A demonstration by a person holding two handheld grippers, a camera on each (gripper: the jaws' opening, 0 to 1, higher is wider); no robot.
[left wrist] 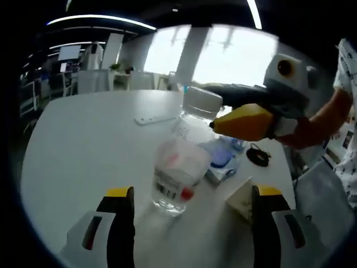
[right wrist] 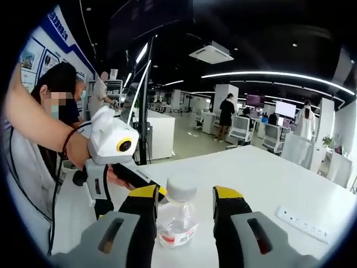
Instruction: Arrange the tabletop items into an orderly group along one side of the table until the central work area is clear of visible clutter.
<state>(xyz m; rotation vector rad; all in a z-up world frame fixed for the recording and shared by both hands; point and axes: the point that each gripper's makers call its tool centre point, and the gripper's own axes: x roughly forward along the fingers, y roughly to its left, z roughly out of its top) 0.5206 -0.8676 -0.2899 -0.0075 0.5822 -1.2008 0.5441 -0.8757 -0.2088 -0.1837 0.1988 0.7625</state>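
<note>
A clear plastic bottle (left wrist: 177, 167) with a white cap (left wrist: 202, 101) and a printed label sits at the middle of the white table (left wrist: 83, 162); its lower half is blurred. My right gripper (left wrist: 215, 106) reaches in from the right, its yellow-tipped fingers (left wrist: 245, 121) closed around the bottle's neck. In the right gripper view the bottle (right wrist: 176, 220) sits between the narrowed jaws of the right gripper (right wrist: 186, 201). My left gripper (left wrist: 192, 195) is open, its jaws wide apart on either side of the bottle's base, touching nothing. The left gripper (right wrist: 111, 145) is held in a hand.
Blue packets (left wrist: 221, 153) and a black coiled item (left wrist: 257, 155) lie behind the bottle to the right. A cream folded card (left wrist: 242, 198) rests by my left gripper's right jaw. A white power strip (left wrist: 153, 117) (right wrist: 304, 223) lies farther off. A person's arm (left wrist: 326, 120) is at the right.
</note>
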